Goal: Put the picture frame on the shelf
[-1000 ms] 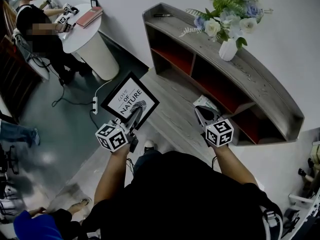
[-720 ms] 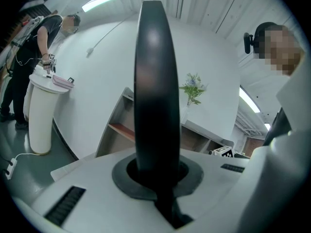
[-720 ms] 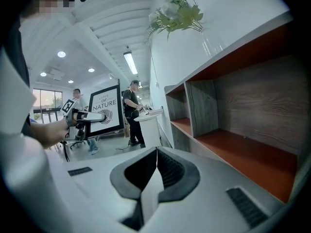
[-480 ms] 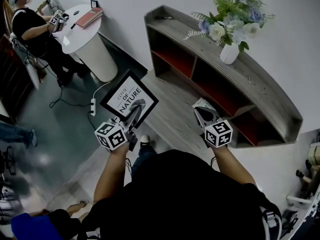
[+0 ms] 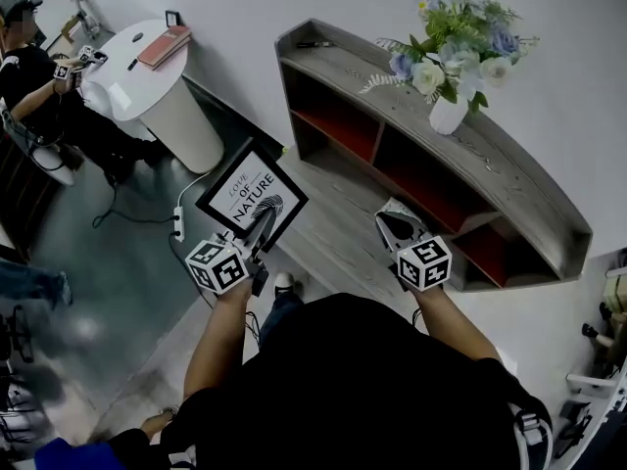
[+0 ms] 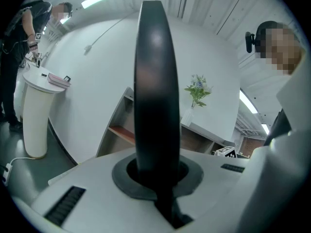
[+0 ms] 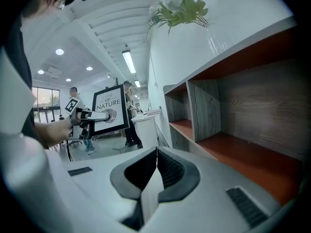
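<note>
The picture frame (image 5: 252,196) is black with a white print reading "NATURE". My left gripper (image 5: 263,221) is shut on its lower edge and holds it upright above the floor, left of the shelf. In the left gripper view the frame (image 6: 156,91) stands edge-on between the jaws. The grey wooden shelf (image 5: 431,155) with red inner boards runs along the wall ahead and to the right. My right gripper (image 5: 397,231) hangs shut and empty in front of the shelf's lower compartments. The right gripper view shows its jaws meeting (image 7: 156,152), the frame (image 7: 111,109) off to the left and the shelf compartments (image 7: 233,110) to the right.
A white vase of flowers (image 5: 449,114) stands on the shelf's top board, and a dark pen-like thing (image 5: 315,43) lies at its far end. A round white table (image 5: 147,76) with a book stands at the left, a person beside it. A power strip (image 5: 179,223) and cable lie on the floor.
Both grippers and the frame stay almost where they were. The person at the white table has shifted toward the left edge of the head view.
</note>
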